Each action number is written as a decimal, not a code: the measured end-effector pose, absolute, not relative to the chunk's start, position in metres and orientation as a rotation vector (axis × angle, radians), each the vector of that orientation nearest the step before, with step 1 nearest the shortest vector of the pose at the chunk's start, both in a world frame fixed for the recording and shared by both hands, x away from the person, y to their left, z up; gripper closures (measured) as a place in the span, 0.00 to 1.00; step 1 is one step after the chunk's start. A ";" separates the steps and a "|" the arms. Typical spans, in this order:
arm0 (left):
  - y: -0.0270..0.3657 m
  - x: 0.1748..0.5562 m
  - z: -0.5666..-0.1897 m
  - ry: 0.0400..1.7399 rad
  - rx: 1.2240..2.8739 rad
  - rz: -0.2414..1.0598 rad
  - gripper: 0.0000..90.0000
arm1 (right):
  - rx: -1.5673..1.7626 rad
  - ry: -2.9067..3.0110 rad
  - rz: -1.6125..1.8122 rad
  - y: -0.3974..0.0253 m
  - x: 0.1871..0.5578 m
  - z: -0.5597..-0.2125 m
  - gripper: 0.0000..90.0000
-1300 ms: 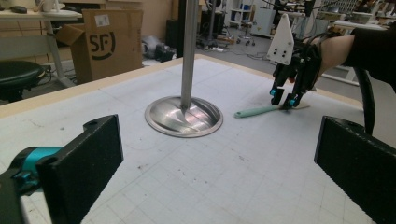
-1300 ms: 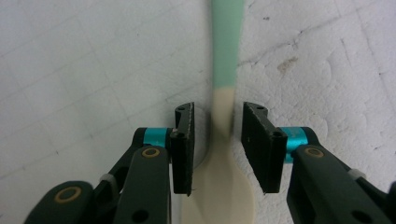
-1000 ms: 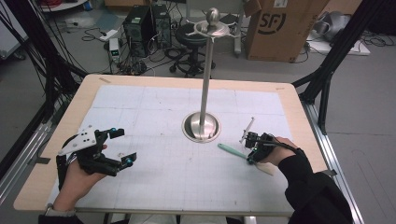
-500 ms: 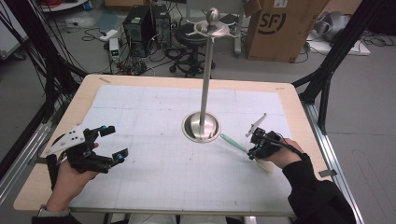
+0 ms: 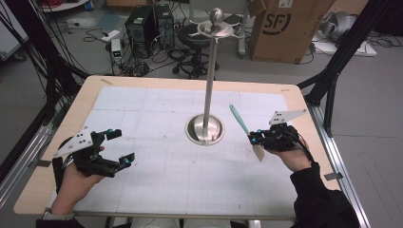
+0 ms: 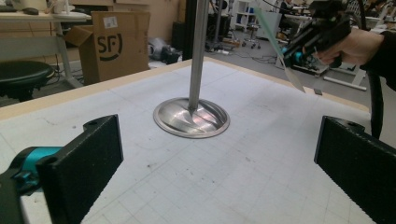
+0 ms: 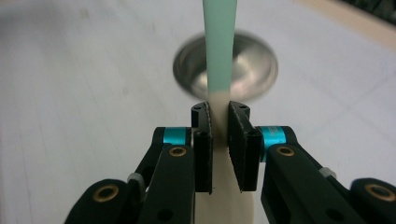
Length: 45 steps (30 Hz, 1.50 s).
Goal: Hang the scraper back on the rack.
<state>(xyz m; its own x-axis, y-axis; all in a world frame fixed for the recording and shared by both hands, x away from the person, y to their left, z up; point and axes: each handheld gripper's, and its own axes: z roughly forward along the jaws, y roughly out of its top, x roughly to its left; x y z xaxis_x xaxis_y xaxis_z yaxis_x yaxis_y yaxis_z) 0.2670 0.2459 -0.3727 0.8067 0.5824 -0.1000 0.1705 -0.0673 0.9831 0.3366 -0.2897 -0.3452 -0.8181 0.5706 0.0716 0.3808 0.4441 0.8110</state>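
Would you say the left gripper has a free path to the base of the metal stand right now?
Probably yes: the left gripper is open and holds nothing, and bare mat lies between it and the stand's base.

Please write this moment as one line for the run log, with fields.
right gripper: shut on spatula, lifted off table | left gripper: open, holds nothing | metal stand: upright at table centre, hooks bare

Left claw (image 5: 113, 148) spread wide, low; right claw (image 5: 255, 139) clamped, raised.
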 end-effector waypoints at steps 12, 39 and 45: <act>0.245 0.267 -0.373 0.606 1.631 0.372 0.02 | 0.795 2.195 1.638 -0.276 0.341 -0.308 0.89; 0.245 0.266 -0.375 0.610 1.643 0.372 0.02 | 0.767 1.966 1.756 -0.257 0.355 -0.249 0.89; 0.245 0.266 -0.375 0.610 1.648 0.371 0.02 | 0.792 1.970 1.770 -0.256 0.359 -0.250 0.89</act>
